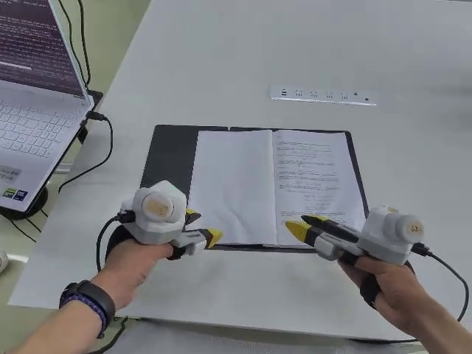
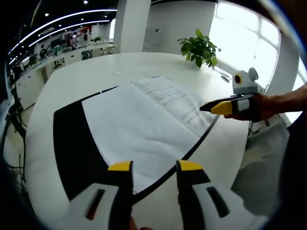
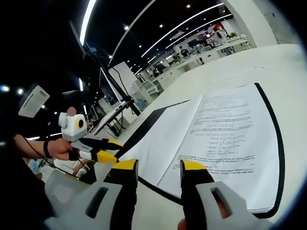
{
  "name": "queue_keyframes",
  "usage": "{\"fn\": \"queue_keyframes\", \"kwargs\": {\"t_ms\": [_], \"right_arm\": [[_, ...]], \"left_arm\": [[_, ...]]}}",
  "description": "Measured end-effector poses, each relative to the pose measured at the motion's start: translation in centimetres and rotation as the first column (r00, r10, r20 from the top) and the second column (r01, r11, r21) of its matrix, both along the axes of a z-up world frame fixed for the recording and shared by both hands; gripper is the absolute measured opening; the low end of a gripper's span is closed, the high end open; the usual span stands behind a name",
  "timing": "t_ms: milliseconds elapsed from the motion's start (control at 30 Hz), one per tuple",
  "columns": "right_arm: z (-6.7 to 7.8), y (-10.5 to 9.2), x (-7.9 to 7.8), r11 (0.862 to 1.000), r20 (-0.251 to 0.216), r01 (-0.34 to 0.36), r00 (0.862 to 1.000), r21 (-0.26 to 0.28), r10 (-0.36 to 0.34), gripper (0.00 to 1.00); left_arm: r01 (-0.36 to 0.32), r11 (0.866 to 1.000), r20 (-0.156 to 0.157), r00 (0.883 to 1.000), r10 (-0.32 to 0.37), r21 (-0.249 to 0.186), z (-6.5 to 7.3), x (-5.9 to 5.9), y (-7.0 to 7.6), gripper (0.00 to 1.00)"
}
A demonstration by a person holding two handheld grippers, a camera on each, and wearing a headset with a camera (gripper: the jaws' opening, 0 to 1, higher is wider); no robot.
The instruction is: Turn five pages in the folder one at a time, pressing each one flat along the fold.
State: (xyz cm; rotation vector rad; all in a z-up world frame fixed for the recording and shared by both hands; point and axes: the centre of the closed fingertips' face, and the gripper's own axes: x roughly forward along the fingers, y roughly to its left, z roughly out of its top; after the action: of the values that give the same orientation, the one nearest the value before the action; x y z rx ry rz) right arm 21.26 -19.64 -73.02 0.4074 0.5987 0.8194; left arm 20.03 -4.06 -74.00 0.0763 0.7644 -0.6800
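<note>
**Both grippers wait at the near edge of the open folder; nothing is gripped.**

Nearest the person, the left gripper (image 1: pixel 203 226) hovers just off the bottom corner of the blank left page (image 1: pixel 228 184) with its jaws apart and empty. The right gripper (image 1: pixel 299 225) sits over the bottom of the printed right page (image 1: pixel 313 177), jaws likewise apart, probably placed there to catch that page's lower edge for a turn. The folder (image 1: pixel 171 158) lies flat and open at mid-bench, so the fold (image 1: pixel 271 184) is free for pressing. Both grippers cover parts of its near edge. The print is too small to read, and the number of pages turned cannot be judged. Beyond the folder, a power strip (image 1: pixel 322 94) lies on the bench (image 1: pixel 221 59). A laptop (image 1: pixel 29 110) is cut off at far left.
</note>
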Motion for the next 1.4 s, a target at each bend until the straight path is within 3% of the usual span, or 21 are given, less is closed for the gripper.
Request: {"fn": "queue_keyframes", "kwargs": {"t_ms": [200, 533, 733, 900, 1400], "right_arm": [[0.3, -1.2, -0.3, 0.999, 0.012, -0.002, 1.0, -0.04, 0.003, 0.43], [2.2, -3.1, 0.2, 0.996, 0.073, 0.018, 0.997, -0.085, -0.012, 0.56], [3.3, -4.3, 0.7, 0.994, 0.105, 0.039, 0.994, -0.102, -0.028, 0.59], [4.2, -5.2, 0.6, 0.988, 0.14, 0.037, 0.99, -0.153, -0.015, 0.62], [5.6, -8.3, -0.4, 0.983, 0.163, 0.109, 0.983, -0.151, -0.084, 0.68]], "left_arm": [[0.017, 1.0, 0.017, 1.0, -0.017, 0.014, 0.8, -0.3, 0.6, 0.35], [0.005, 1.0, 0.069, 0.998, -0.006, 0.021, 3.5, 0.2, 2.2, 0.4], [0.002, 1.0, 0.104, 0.995, -0.004, 0.027, 5.3, 0.4, 2.8, 0.43], [-0.023, 1.0, 0.125, 0.992, 0.021, 0.013, 6.6, 0.3, 3.3, 0.47], [-0.102, 0.995, 0.157, 0.982, 0.103, -0.013, 8.4, -0.2, 5.6, 0.56]]}}
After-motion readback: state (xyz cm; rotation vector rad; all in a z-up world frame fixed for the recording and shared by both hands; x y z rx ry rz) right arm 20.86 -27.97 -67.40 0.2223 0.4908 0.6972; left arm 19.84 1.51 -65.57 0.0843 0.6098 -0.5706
